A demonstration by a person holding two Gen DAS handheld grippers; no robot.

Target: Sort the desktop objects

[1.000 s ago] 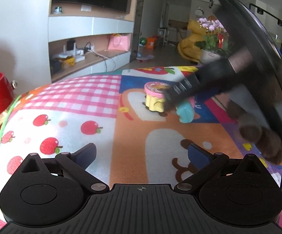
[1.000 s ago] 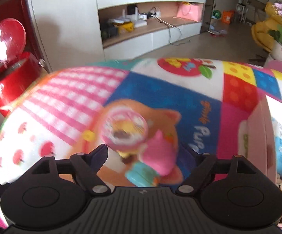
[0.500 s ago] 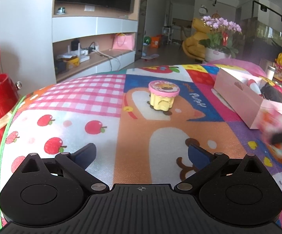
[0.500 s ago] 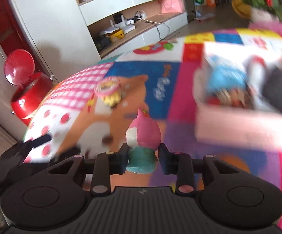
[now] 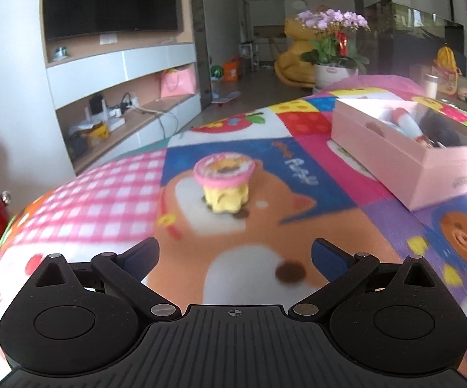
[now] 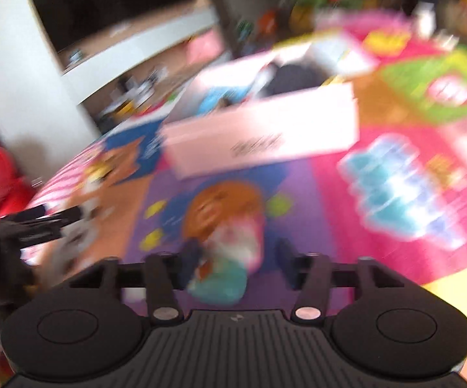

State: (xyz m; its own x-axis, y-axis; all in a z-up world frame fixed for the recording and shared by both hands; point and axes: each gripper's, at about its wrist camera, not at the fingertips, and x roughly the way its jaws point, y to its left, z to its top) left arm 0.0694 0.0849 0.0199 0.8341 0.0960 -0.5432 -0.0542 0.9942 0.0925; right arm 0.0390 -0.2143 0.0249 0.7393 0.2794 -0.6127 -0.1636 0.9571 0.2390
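Left wrist view shows pretty much everything, so going by the pink box (image 5: 427, 168) as the anchor. Biggest thing is the surface, covered in a loud cartoon play mat (image 5: 266, 226) with bears and apples; the box sits on its far right part, open on top with a few items inside, too blurry to name. Left of the box, well apart from it, a little yellow cupcake toy (image 5: 223, 182) with a pink frosted top stands upright on the mat. The left gripper (image 5: 235, 252) hangs short of that toy with its jaws spread wide, nothing between them.

Right wrist view is badly smeared. Nearer the camera than the box, the right gripper (image 6: 236, 257) has its jaws opening, and a pink-and-teal figure toy (image 6: 230, 258) sits between them; the right-hand finger clearly stands off it.
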